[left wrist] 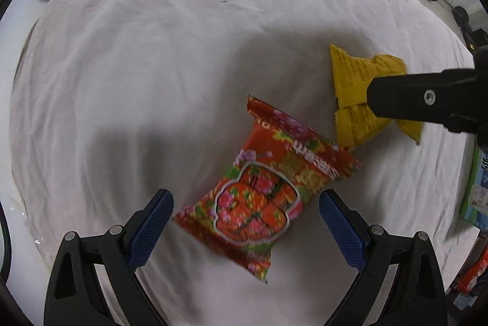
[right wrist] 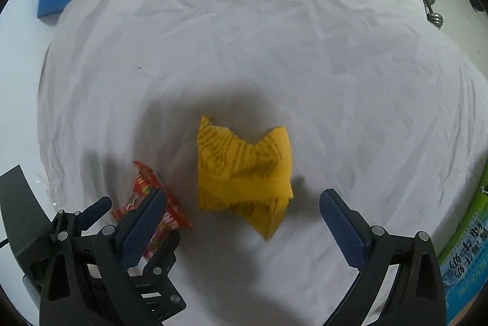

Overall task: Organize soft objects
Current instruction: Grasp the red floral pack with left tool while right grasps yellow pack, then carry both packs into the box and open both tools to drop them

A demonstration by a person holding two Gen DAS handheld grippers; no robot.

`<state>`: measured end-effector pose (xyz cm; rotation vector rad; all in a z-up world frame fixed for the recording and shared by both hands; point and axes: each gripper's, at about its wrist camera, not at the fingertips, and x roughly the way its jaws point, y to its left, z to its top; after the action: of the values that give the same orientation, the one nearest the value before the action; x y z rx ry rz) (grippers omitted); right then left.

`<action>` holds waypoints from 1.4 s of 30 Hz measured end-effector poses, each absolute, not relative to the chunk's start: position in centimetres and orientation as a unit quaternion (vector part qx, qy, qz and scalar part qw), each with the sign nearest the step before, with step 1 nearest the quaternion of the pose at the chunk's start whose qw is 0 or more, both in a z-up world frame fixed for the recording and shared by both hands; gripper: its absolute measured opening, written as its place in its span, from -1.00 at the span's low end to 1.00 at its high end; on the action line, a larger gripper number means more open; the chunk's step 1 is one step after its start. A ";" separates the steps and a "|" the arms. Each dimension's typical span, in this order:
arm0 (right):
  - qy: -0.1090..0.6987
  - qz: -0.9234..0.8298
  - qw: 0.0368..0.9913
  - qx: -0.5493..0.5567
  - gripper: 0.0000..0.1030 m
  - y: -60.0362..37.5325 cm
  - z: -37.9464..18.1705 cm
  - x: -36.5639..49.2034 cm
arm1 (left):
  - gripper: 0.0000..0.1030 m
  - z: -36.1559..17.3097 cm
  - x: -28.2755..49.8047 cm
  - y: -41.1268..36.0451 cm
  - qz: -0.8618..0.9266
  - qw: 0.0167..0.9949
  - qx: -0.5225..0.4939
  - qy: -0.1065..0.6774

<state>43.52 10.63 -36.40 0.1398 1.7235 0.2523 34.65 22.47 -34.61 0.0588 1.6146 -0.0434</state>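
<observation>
Each gripper has its own packet straight ahead of it, and the matter that counts is how each packet's long axis lies against the spread jaws.

The left gripper (left wrist: 246, 230) hangs over the white bed sheet (left wrist: 152, 51) with its blue pads wide apart, holding nothing. The red floral snack bag (left wrist: 265, 188) lies between and just beyond the fingertips, its near end inside the gap. Its long axis runs diagonally, from near-left to far-right, so the jaws meet it at a slant, not square across its narrow width. A small turn of the wrist would likely set the pads on the bag's two long sides.

The right gripper (right wrist: 242, 230) is likewise spread and empty. The yellow packet (right wrist: 244, 173) sits dead ahead, centred between the pads and a little beyond their tips, crumpled and standing somewhat tall, its long axis pointing roughly away from the gripper. That suits a straight push forward and a squeeze.

From the right wrist view, the red bag lies off to the left, beside the left gripper, which is clearly the nearer one to it; the yellow packet belongs to the right. The two packets lie near each other, almost touching at their corners.
</observation>
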 end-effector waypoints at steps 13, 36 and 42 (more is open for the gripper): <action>0.777 0.106 0.619 0.034 0.80 14.0 -40.5 44.2 | 0.60 -36.6 35.4 21.8 -0.036 0.688 0.032 0.724; 0.778 0.092 0.621 -0.025 0.12 17.8 -40.9 44.2 | -0.17 -35.5 35.3 22.0 -0.023 0.703 0.023 0.711; 0.775 0.099 0.623 -0.035 0.01 18.7 -39.7 43.3 | -0.18 -34.9 34.6 22.3 -0.016 0.711 0.022 0.702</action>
<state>43.33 18.75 -39.69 -0.0797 1.7809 0.2276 34.57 22.31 -34.86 0.0498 1.5572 -0.0351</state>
